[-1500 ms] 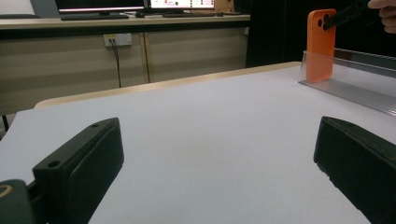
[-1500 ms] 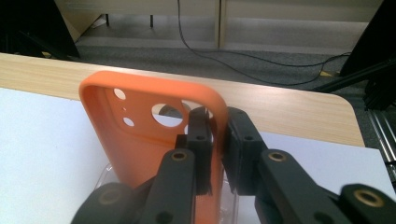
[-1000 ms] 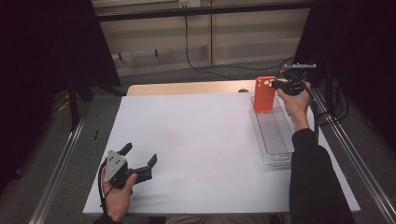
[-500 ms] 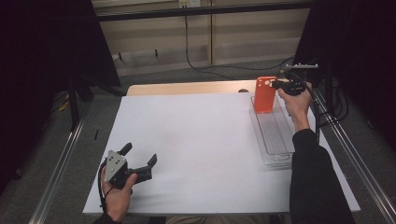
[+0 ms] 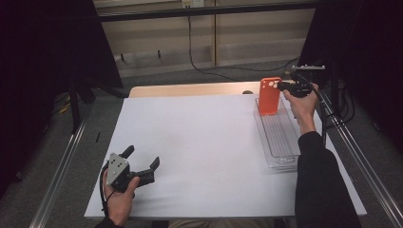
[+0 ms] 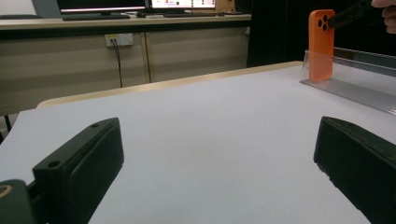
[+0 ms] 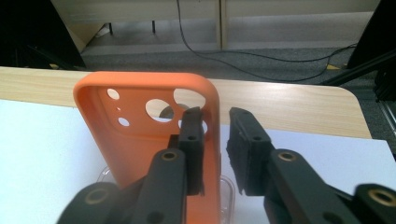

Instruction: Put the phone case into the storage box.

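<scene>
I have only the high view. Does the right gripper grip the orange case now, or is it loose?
Observer: Loose. In the right gripper view, the right gripper has just been opening its fingers. The edge of the case is between them, with a gap at the outer one.
Operator: Is the bottom of the case inside the tray?
Observer: It seems so. In the left gripper view the case stands upright, with its foot behind the clear wall of the tray.
Operator: And is the left gripper free?
Observer: Yes. The left gripper is wide open, with bare white sheet between its fingers.
</scene>
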{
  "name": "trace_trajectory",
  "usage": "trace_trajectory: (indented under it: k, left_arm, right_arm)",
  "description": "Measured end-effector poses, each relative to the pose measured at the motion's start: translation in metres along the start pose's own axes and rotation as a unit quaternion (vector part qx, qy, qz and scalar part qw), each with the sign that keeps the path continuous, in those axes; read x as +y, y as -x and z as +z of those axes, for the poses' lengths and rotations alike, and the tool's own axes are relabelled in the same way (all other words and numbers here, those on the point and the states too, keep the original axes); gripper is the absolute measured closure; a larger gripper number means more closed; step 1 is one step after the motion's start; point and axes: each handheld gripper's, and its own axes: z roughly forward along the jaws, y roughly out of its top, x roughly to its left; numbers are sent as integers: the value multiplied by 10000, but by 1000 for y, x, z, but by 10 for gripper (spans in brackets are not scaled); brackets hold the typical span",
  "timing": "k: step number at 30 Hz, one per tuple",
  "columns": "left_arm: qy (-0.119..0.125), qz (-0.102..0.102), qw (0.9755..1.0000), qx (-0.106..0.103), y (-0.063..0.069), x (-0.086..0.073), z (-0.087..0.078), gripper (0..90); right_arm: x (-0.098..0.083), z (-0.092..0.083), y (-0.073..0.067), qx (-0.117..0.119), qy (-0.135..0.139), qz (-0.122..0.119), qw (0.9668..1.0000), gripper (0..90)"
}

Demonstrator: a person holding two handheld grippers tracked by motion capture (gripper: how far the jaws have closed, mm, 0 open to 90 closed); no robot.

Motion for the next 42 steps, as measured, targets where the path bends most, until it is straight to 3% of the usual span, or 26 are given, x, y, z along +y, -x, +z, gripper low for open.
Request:
trace_trajectory:
  k: [8, 11, 12, 13, 17, 25, 26, 32, 35, 38, 42]
  left_arm:
    - [13, -25, 10000, -8, 1, 0, 0, 15]
    - [18, -61, 10000, -19, 0, 0, 0, 16]
    - [13, -33, 10000, -13, 0, 0, 0, 16]
    - [15, -54, 10000, -19, 0, 0, 0, 16]
    - [3, -22, 10000, -16, 0, 1, 0, 15]
    - [11, -34, 10000, 20, 0, 2, 1, 16]
    - [22, -52, 10000, 14, 0, 2, 2, 15]
    - [6, -63, 10000, 42, -1, 2, 4, 15]
    - [17, -56, 10000, 56, -2, 3, 4, 15]
    - [-2, -76, 10000, 51, -2, 3, 5, 15]
    - [30, -76, 10000, 41, -2, 3, 5, 16]
  right_arm:
    - [-1, -2, 1, 17, 9, 52, 10000, 593]
    - [-2, -2, 1, 60, -3, 79, 10000, 501]
    - [-2, -3, 0, 43, -16, 33, 10000, 425]
    - [-2, -3, 0, 43, -16, 33, 10000, 425]
    - [-3, -7, -2, -6, 127, -30, 9999, 289]
    - [-5, -10, -2, 29, 218, -19, 9998, 205]
    - [-7, -10, -2, 1, 235, -24, 9997, 164]
    - [-12, -13, -4, 66, 410, -5, 9991, 167]
    - [-14, -14, -7, -9, 457, -26, 9990, 180]
    - [-17, -17, -10, 99, 525, -34, 9986, 180]
    - [-19, -21, -14, 35, 668, -150, 9977, 156]
